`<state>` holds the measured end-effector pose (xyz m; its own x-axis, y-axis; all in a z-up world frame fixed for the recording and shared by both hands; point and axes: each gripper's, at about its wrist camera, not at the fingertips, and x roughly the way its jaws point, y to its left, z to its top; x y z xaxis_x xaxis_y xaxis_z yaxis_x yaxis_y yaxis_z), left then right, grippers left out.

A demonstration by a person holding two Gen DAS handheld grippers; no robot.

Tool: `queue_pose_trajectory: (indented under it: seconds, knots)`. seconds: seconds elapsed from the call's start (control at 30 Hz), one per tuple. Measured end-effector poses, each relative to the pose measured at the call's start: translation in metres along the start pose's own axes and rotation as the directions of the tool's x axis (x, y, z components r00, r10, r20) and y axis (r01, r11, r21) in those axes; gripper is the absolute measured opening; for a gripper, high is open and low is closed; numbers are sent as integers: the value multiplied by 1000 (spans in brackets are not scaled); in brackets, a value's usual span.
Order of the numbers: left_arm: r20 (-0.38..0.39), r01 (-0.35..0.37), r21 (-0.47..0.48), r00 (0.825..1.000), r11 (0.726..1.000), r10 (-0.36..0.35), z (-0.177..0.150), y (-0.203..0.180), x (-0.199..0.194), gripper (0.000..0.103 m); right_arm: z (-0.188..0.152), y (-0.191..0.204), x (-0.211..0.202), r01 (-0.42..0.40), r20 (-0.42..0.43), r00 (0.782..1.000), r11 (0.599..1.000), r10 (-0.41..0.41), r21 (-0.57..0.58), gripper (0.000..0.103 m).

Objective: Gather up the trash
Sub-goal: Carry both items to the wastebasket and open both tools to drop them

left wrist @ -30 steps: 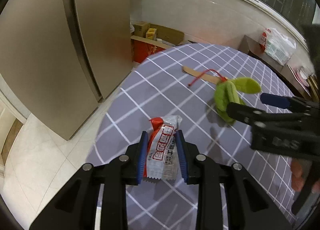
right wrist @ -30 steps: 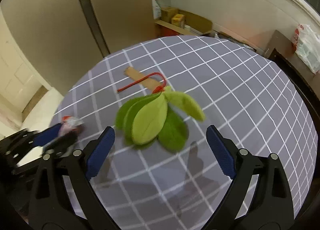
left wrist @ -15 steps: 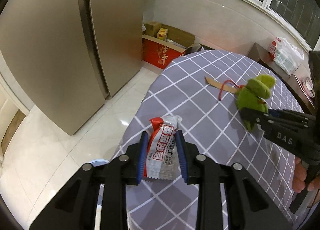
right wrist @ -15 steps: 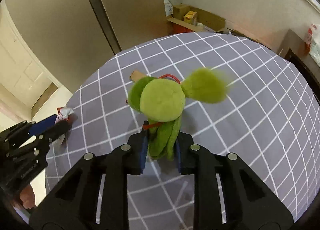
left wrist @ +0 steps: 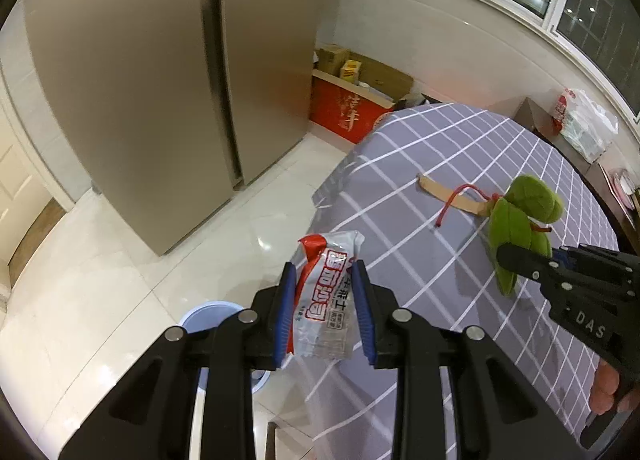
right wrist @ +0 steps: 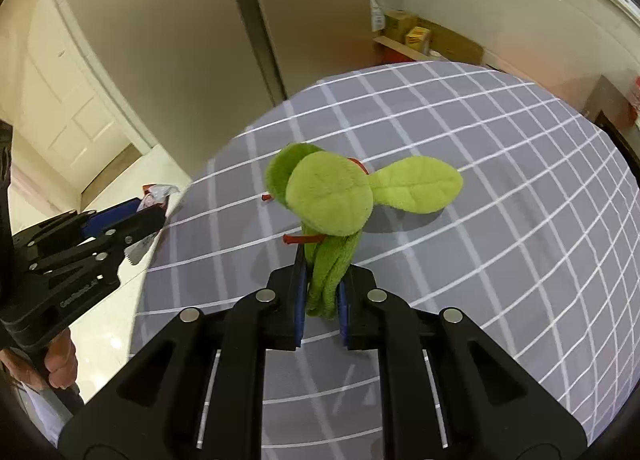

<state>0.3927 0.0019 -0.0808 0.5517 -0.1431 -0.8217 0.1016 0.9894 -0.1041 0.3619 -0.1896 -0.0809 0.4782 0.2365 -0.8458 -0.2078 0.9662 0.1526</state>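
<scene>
Both grippers have lifted and swung toward the counter edge. Left gripper jaws pinch the snack wrapper above a blue bin. Right gripper jaws clamp the green plush leaves above the counter

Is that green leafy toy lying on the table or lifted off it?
Lifted. The right gripper is clamped on the green plush's stems, its leaves stand up over the checked tablecloth, and its shadow falls on the cloth.
</scene>
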Motion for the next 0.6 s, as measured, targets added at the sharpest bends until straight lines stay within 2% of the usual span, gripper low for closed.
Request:
queue_pose_trajectory:
  seconds: [0.47, 0.6]
  knots:
    - [-3, -68, -78, 998, 995, 68, -31, 61, -26, 28, -3, 86, 9, -79, -19, 997, 991, 77, -106, 12]
    - [-13, -107, -102, 994, 989, 106, -41, 83, -32, 28, -1, 107, 17, -96, -34, 995, 986, 92, -137, 12]
